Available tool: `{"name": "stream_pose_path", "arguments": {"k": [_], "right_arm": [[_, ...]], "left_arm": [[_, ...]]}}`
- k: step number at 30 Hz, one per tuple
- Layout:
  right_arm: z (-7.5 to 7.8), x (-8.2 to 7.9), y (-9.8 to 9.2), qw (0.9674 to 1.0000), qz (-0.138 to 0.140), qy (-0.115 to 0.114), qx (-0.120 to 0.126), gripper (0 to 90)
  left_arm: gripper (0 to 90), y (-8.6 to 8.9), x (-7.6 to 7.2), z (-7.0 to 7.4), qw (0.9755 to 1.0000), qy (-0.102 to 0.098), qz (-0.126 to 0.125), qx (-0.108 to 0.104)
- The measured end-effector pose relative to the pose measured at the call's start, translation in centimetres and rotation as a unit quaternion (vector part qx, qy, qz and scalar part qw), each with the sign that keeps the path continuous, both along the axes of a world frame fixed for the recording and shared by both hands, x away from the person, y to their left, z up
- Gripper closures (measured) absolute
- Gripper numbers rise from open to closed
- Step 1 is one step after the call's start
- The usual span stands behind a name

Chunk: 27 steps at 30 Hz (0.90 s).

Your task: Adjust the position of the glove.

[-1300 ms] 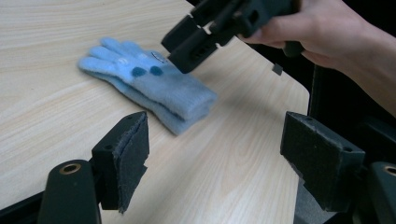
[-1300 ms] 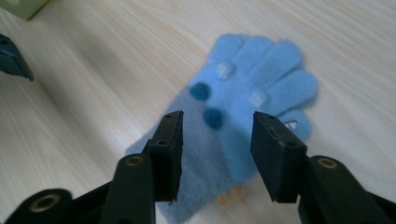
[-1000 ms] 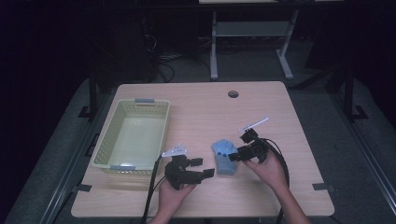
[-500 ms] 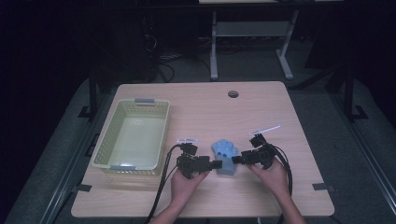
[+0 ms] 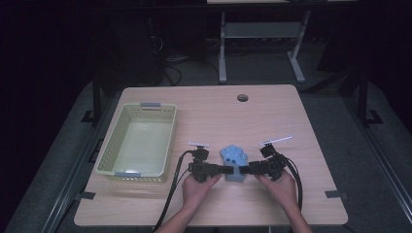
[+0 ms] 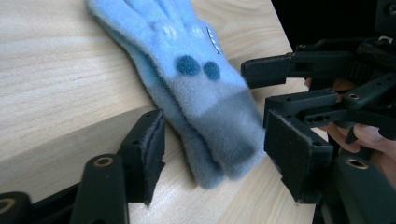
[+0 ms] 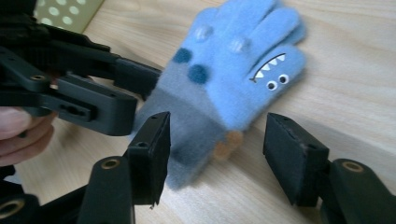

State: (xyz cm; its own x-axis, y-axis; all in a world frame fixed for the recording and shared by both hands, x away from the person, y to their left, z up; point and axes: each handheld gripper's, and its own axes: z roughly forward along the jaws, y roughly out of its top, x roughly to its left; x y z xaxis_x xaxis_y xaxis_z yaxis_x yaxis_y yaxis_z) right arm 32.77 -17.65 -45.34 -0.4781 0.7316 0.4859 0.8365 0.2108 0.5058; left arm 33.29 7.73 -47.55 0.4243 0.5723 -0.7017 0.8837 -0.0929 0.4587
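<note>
Risk is judged highest at the cuff end of the blue glove [image 5: 234, 162], where both tools converge from opposite sides. The left gripper [image 5: 224, 170] has just been closing its jaws; in the left gripper view they are seen spread on either side of the grey cuff, with the pads not yet pressed on the fabric. The right gripper [image 5: 245, 170] is likewise held spread, its jaws straddling the cuff and thumb side without contact, as seen in the right gripper view. A collision of the two tools is considered possible, since their jaw tips are seen just beside each other over the same narrow patch. A partial pinch is also foreseen: what appear to be two stacked gloves are noted, and only the upper layer might be caught. A slip is thought likely if soft fleece alone is nipped at its edge.

The glove lies flat on the wooden table [image 5: 311, 136], near its front edge and between the two hands, well apart from the pale green basket [image 5: 108, 150] to the left. It is light blue fleece with a grey cuff, dark blue dots, and a stitched toothy face with eyes.
</note>
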Motion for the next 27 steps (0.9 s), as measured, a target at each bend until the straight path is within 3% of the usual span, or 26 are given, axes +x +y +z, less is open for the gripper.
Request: {"name": "stream_pose_path", "arguments": {"k": [11,20,27], "right_arm": [[-1.1,0.1,0.4,0.9997,-0.008,0.016,0.019,50.0],[-1.6,-0.4,0.7,0.9991,-0.015,0.016,0.037,60.1],[-1.9,-0.7,0.9,0.9982,-0.022,0.017,0.054,64.9]], "left_arm": [[54.4,-0.1,0.1,-0.4,1.0000,0.000,-0.005,0.002],[59.0,-0.4,0.1,-0.6,0.9999,0.005,-0.012,-0.002],[65.7,0.0,0.7,-1.2,0.9989,0.034,-0.016,-0.027]]}}
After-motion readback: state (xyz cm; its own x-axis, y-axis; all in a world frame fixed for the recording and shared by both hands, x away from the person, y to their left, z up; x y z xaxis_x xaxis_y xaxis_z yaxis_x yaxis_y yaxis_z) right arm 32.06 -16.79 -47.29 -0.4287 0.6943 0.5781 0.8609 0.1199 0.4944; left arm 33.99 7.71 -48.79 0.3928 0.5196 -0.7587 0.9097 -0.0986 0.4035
